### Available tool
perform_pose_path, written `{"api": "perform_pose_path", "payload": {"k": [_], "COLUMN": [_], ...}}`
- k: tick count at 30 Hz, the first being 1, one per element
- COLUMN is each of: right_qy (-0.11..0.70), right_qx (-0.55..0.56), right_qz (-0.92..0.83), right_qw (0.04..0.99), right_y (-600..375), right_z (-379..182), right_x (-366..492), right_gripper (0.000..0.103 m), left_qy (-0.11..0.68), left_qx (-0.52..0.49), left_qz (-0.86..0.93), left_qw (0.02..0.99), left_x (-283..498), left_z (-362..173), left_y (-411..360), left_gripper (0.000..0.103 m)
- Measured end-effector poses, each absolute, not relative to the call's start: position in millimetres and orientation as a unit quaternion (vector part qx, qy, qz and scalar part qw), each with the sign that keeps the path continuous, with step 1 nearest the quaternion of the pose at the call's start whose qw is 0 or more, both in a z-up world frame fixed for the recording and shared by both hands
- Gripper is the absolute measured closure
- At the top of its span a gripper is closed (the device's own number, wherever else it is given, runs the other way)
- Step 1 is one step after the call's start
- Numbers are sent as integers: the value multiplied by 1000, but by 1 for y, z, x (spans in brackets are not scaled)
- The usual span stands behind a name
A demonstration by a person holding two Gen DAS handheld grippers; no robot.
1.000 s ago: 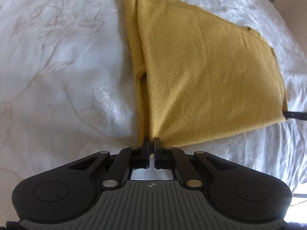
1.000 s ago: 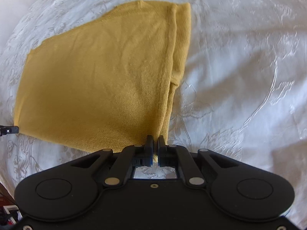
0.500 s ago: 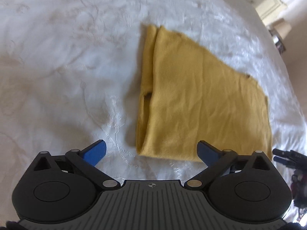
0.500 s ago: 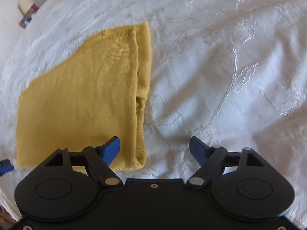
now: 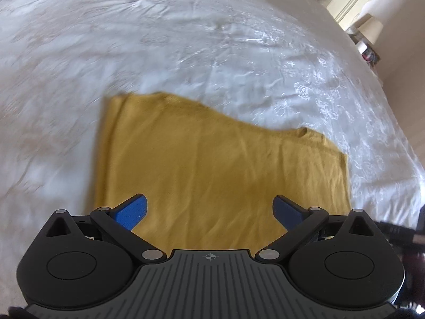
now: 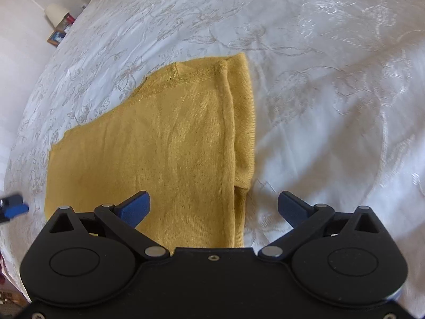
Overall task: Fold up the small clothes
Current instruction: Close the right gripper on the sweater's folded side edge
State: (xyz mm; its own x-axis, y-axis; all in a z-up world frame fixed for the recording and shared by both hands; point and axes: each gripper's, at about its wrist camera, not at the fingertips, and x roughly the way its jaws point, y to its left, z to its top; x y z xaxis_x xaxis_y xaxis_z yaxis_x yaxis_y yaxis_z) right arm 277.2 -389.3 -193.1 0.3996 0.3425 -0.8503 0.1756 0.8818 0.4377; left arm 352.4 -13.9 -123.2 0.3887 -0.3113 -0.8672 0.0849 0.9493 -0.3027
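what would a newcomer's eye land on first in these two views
The mustard-yellow garment, folded flat on the white embroidered bedspread, draws the eye first. Next come the blue pads of the left claw and the right claw, both spread wide above its near edge, gripping nothing.

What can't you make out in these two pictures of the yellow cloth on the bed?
- Cloth, near edge: hidden behind the tongs' black bodies in both views.
- Bedspread, left view: pattern smeared by motion blur.
- Bedside clutter, right view: too small to identify.
- Layers under the folded cloth: covered.
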Motion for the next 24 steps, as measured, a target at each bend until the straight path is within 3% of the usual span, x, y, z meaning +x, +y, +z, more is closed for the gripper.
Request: {"api": "perform_pose_path", "payload": {"k": [10,17,24], "right_qy": [559,540,514], "right_qx": [246,283,327], "right_qz": [84,126,171], "right_qw": [787,782,775], "right_y": [-397,-414,-424], "right_z": [-211,-215,-225], "right_x": [282,287,310], "right_gripper": [0,0,0], "left_qy": [562,598,588], "left_qx": [-26,20,25], "left_qz": [-118,-93,-81], "left_qw": [818,795,804], "left_x": [418,437,430], "left_z": [-156,-198,-201], "left_y": [-95,-111,-113], "left_gripper": [0,0,0]}}
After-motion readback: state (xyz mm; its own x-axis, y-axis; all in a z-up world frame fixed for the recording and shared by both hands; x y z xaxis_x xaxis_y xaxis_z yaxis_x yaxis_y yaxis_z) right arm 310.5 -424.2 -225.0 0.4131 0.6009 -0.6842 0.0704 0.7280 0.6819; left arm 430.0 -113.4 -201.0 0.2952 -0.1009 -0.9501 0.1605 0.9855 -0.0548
